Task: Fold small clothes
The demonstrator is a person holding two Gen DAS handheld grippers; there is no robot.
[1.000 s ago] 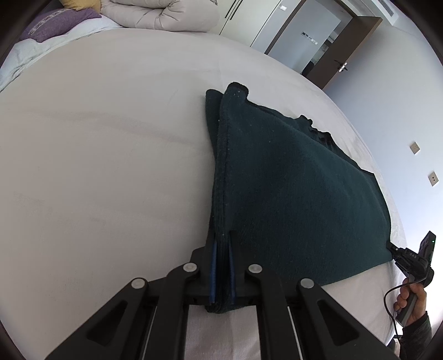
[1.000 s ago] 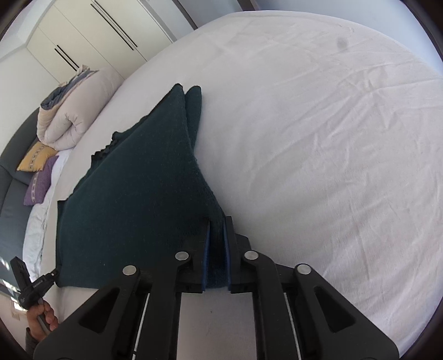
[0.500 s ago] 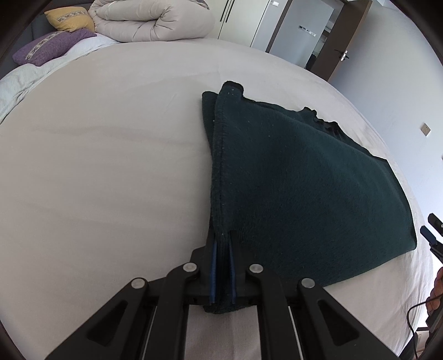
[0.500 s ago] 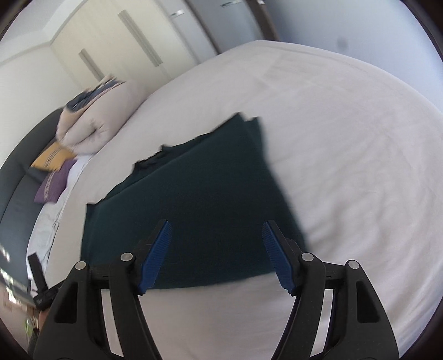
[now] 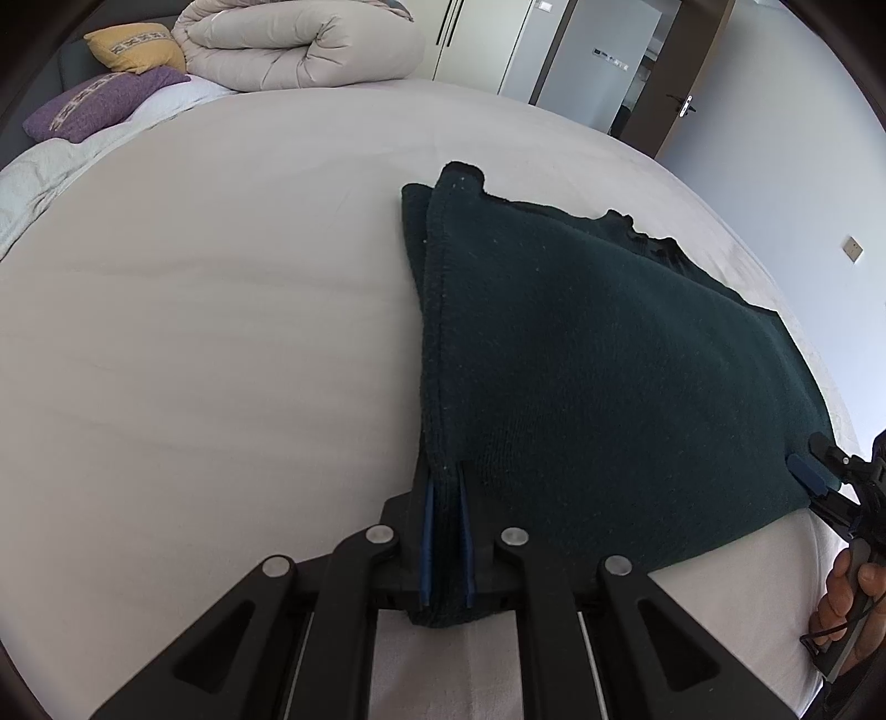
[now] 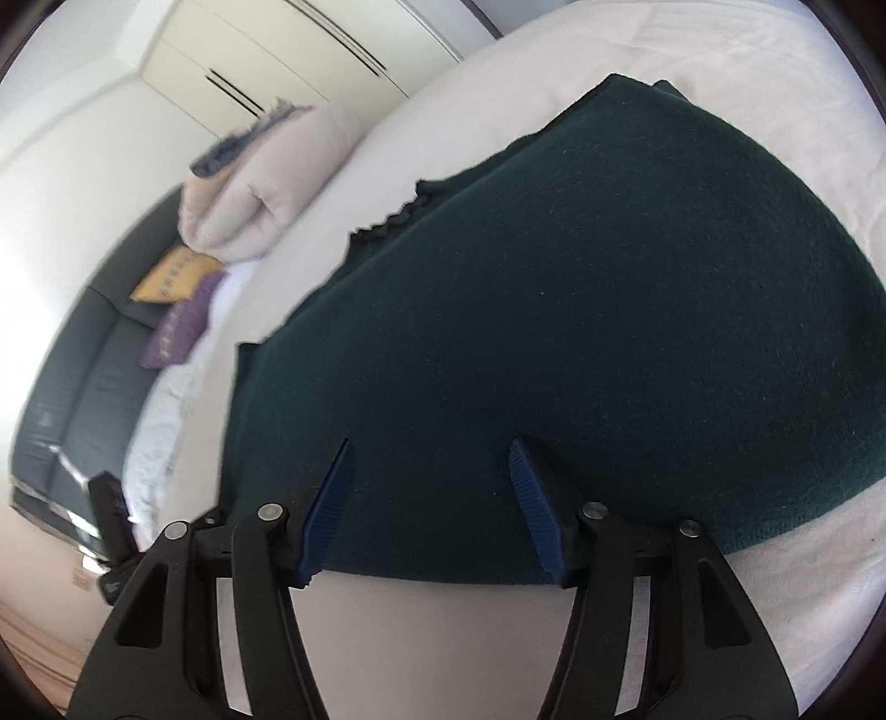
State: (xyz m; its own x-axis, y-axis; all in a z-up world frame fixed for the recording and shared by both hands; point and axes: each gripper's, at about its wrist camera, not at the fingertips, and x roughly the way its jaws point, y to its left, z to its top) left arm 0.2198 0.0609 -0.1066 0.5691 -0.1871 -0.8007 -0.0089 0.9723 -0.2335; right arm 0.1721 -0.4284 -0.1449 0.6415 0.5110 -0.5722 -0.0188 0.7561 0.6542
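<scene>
The bed (image 5: 194, 343) fills both views, white sheet mostly bare; the dark green garment (image 5: 609, 376) lies folded on it, same spot as a sec ago. Biggest change is on your right: the right tongs (image 6: 432, 498) were clamped on the near corner a sec ago, now they've let go and slid along the near hem toward the garment's middle. Their blue pads (image 6: 531, 504) stand apart w/ cloth under and between them but not pinched, and the jaws are closing. Right view is motion-blurred; it shows far more cloth than before.

Left side: no real change. Your left tongs (image 5: 446, 531) are narrow, still pinching the folded edge at the near left corner, layers stacked between the pads. In the left view the right tongs (image 5: 814, 479) sit at the garment's near right corner, your hand (image 5: 853, 603) on the handle at frame edge.

Writing: none readable. The purple cushion (image 5: 94, 102) and yellow cushion (image 5: 135, 47) carry a woven pattern band, too small to tell.

Edges/room: wide bare sheet left of the garment's folded edge, and a strip of bare sheet between the near hem and you. Far hem is wavy. Rolled duvet (image 5: 299, 44) and cushions sit at the bed's far end, well apart from the garment. Wardrobe doors (image 6: 288, 61) behind.
</scene>
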